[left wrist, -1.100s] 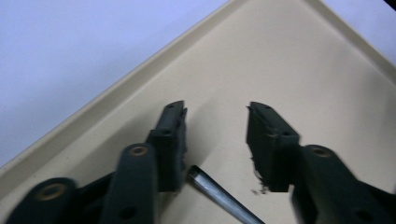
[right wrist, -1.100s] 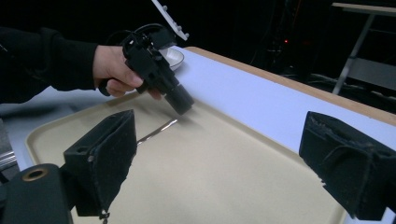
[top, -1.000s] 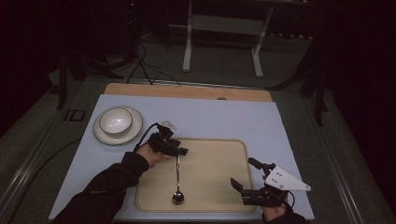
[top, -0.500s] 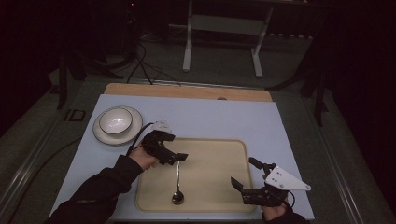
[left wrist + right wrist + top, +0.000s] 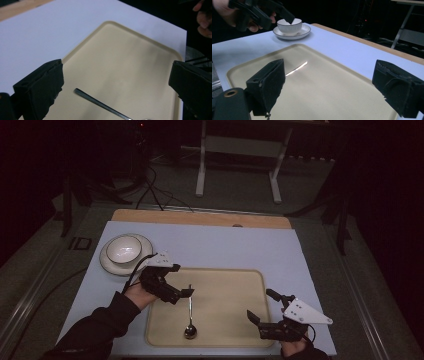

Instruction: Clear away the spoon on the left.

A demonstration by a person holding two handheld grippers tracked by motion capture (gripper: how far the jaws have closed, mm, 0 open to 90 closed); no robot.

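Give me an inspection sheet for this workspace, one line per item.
Surface: pale blue table, wooden far edge.
Job's things: spoon lying on the beige tray, bowl end towards the person.
Clutter: white bowl on a saucer, left of the tray.
Grippers: left gripper open above the spoon's handle, nothing between the jaws; right gripper open at the tray's right corner.
Cables: one trails from the left gripper; more on the floor behind.
Surroundings: dark room, metal stand beyond the table.

Right gripper (image 5: 329, 82) jaws spread wide over a beige tray (image 5: 332, 100); spoon handle (image 5: 296, 68) just ahead; cup (image 5: 289, 25) beyond.
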